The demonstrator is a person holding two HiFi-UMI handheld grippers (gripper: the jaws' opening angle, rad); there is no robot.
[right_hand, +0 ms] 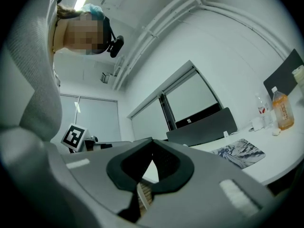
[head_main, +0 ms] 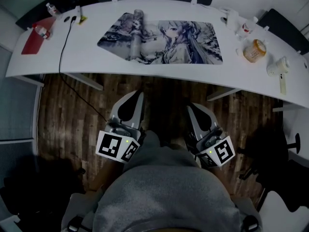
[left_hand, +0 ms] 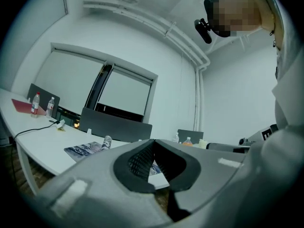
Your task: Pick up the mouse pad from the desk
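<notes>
With both claws clenched on nothing, I had the left claw (head_main: 136,96) and the right claw (head_main: 194,109) over the wooden floor (head_main: 72,110), short of the tabletop (head_main: 87,57). The mouse pad (head_main: 178,42) lay flat on that tabletop, well ahead of both claws and roughly between their lines. A roll (head_main: 135,33) crossed its left part; I couldn't tell whether it belonged to the pad. Far right of the right claw stood a bottle (right_hand: 283,109) holding orange liquid.
</notes>
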